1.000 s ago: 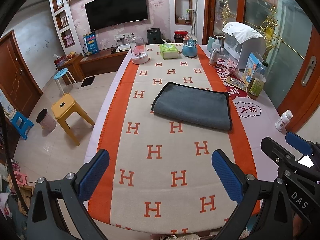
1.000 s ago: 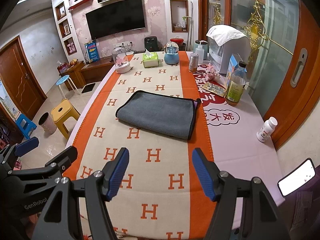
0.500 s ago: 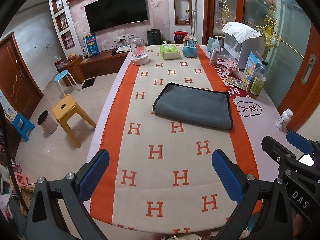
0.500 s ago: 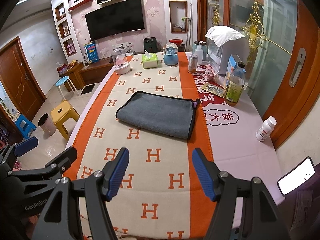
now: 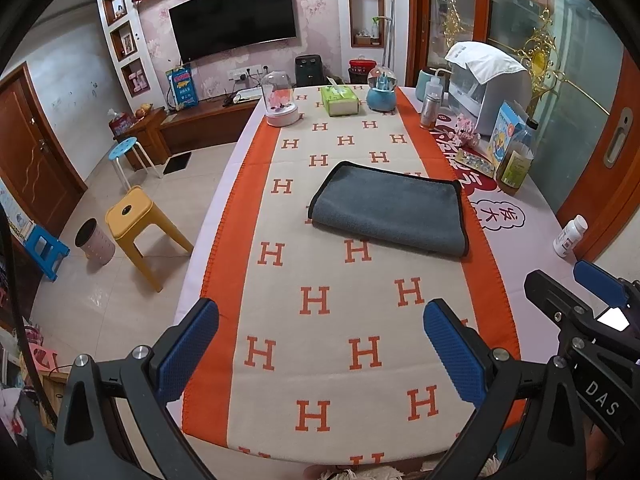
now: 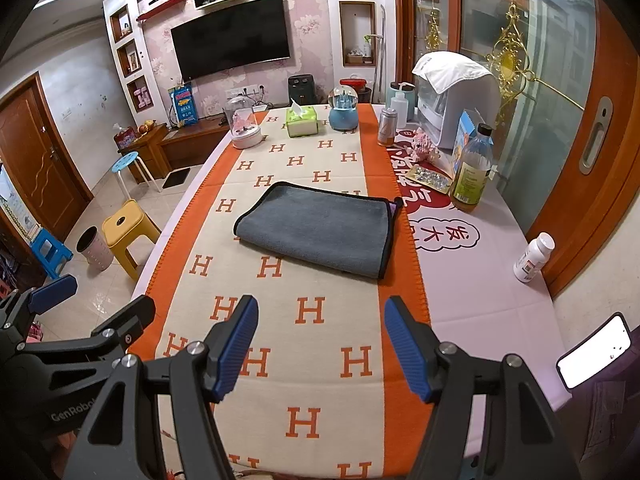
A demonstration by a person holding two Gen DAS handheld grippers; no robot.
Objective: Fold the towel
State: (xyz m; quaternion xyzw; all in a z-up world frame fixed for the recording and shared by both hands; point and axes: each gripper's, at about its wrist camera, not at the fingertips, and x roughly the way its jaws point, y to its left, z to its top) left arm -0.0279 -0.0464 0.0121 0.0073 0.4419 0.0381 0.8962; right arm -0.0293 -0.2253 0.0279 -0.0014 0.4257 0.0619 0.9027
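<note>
A: Towel [image 5: 388,214] lies folded mid-worktop [image 5: 320,360], well ahead of both grippers. A purple edge at its right corner shows only in the right view.

B: I note left gripper [image 5: 320,354] fingers wide apart, empty; right gripper [image 6: 322,348] likewise. A lit phone [image 6: 592,350] is half cut off.

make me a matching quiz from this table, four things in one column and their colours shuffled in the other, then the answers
Things:
1. towel
2. tissue box
3. snow globe base
4. pill bottle

Colours:
A. white
B. light blue
C. grey with black trim
D. green

Pairs: 1-C, 2-D, 3-B, 4-A
</note>
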